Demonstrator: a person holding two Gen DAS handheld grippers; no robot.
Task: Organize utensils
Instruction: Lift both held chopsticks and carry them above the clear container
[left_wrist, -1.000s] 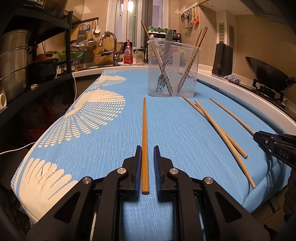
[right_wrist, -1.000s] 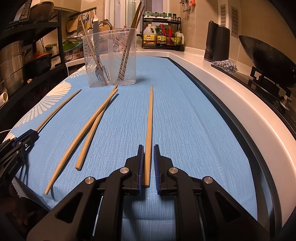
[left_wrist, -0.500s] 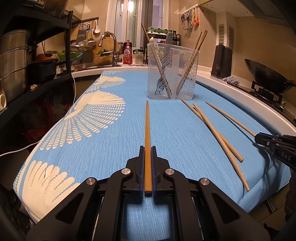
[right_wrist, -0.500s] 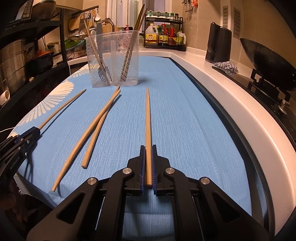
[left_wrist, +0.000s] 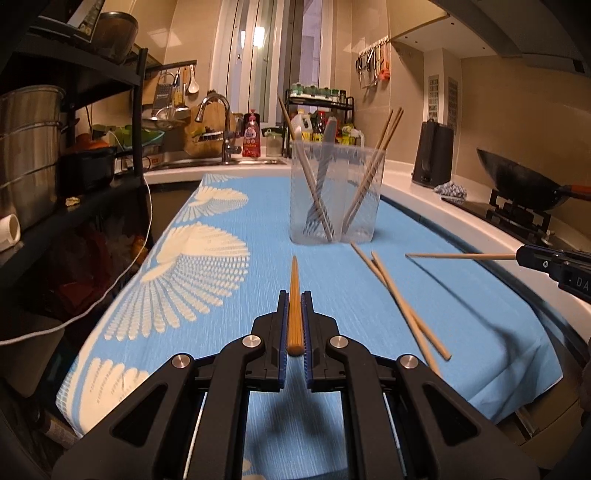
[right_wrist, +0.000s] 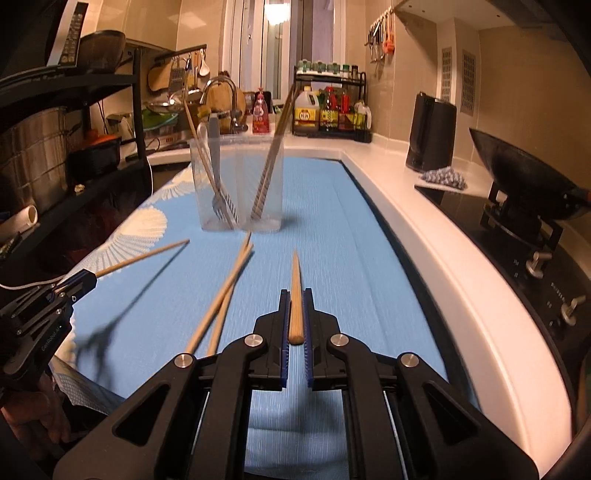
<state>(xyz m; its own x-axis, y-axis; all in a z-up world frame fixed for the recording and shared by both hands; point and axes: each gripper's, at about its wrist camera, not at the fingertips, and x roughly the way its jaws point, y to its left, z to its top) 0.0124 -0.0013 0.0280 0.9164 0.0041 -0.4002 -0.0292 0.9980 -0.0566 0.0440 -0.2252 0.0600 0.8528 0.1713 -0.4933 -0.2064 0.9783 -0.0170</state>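
My left gripper (left_wrist: 294, 295) is shut on a wooden chopstick (left_wrist: 294, 295) and holds it above the blue cloth (left_wrist: 221, 295), tip pointing forward. My right gripper (right_wrist: 295, 293) is shut on another chopstick (right_wrist: 295, 288), also lifted. The right gripper shows in the left wrist view (left_wrist: 521, 256) with its chopstick (left_wrist: 458, 255); the left gripper shows in the right wrist view (right_wrist: 94, 276). Two loose chopsticks (left_wrist: 399, 299) lie crossed on the cloth between the grippers. A clear plastic container (left_wrist: 334, 194) ahead holds several chopsticks and a fork.
A black rack (left_wrist: 74, 147) with steel pots stands at the left. A sink and faucet (left_wrist: 221, 129) are at the back. A wok (left_wrist: 521, 181) sits on the stove at the right, next to a black kettle (left_wrist: 432, 155).
Both grippers have shut on their chopsticks and lifted them off the cloth. Both have moved forward toward the container.
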